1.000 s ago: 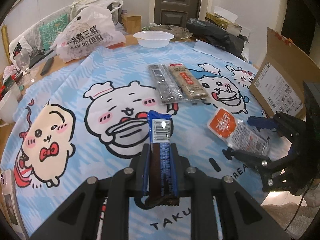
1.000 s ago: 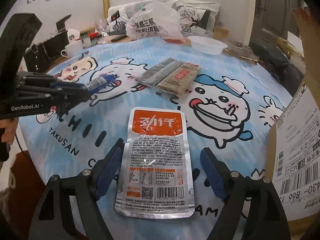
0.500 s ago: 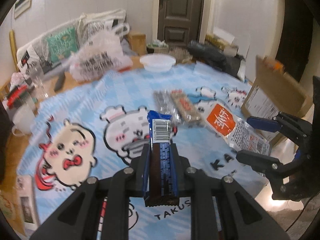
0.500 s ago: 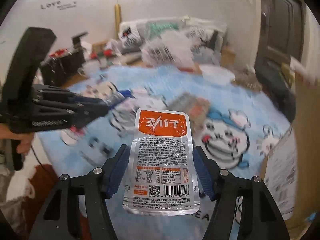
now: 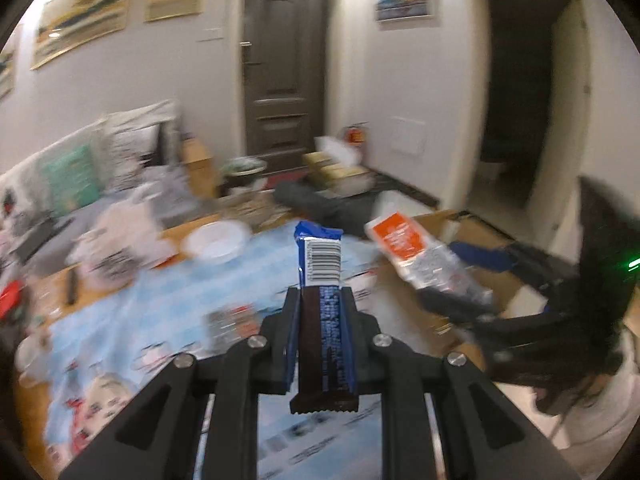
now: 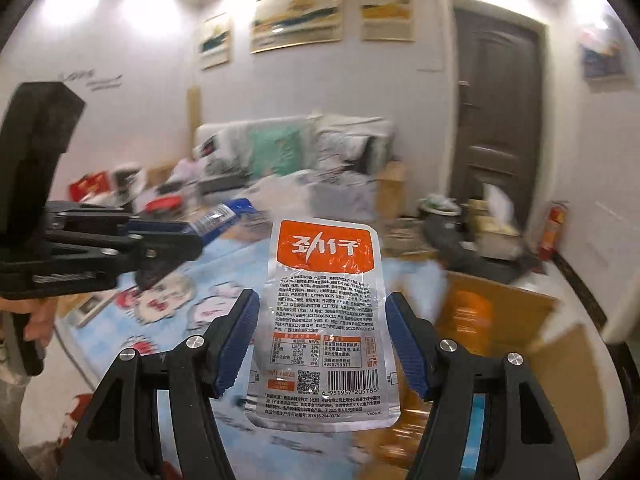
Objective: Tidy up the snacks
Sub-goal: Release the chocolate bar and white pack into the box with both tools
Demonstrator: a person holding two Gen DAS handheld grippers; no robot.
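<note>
Both claws are carrying snacks up off the worktop [image 5: 132, 312] right now. The left claw [image 5: 320, 300] is clamping a blue-wrapped bar [image 5: 322, 280] dead centre of its frame, barcode end sticking out past the fingers. The right claw [image 6: 320, 336] is squeezing an orange-and-silver snack pouch [image 6: 326, 312] by its side edges, mid-frame. At lower right there's a cardboard box [image 6: 500, 312], I think open, though it's pretty blurry. The blue cartoon tablecloth [image 6: 224, 276] is sitting lower left.
</note>
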